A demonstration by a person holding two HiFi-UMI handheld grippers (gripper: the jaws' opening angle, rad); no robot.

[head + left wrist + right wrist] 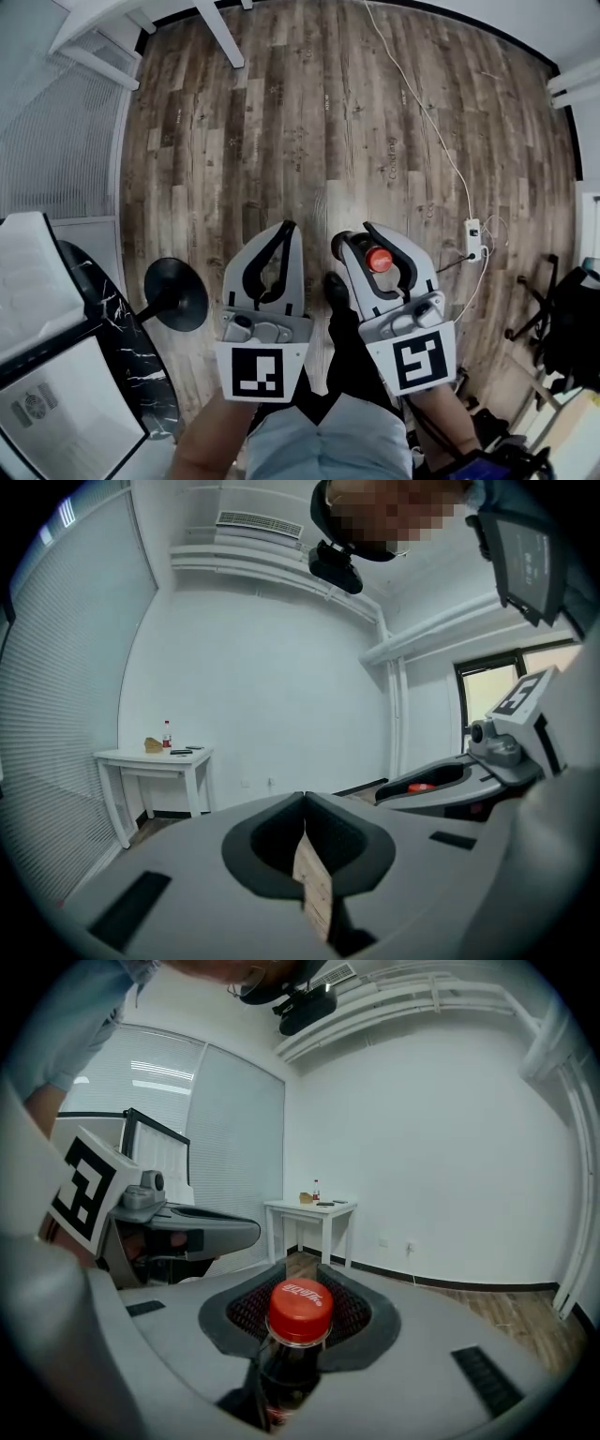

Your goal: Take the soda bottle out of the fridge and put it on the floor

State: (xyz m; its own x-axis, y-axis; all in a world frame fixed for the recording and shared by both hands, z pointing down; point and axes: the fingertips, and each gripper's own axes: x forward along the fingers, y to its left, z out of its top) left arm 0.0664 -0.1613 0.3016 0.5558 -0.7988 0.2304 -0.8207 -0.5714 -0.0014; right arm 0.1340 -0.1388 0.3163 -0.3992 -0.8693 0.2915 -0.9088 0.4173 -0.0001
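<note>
The soda bottle (300,1314) sits in my right claw (302,1267). The claw is closed on the neck just under the red cap, and the dark body drops away below the pads at the bottom centre of the right gripper view. In the head view the red cap shows between those jaws, right of centre in the lower half of the frame, over the wooden floor (328,122). I cannot tell from any view whether the base of the bottle touches the boards.

My left claw (305,799) is just beside it, to the left in the head view. Its tips are pressed together and it holds nothing. Only a sliver of floor shows through the slit lower down between the pads.

A dark shoe (336,286) shows between the two claws. A round black stand base (178,292) lies at lower left. A white cable runs down the boards to a power strip (473,234) at the right.

A white bench (309,1209) stands against the far wall, with a small bottle (316,1189) on it.
</note>
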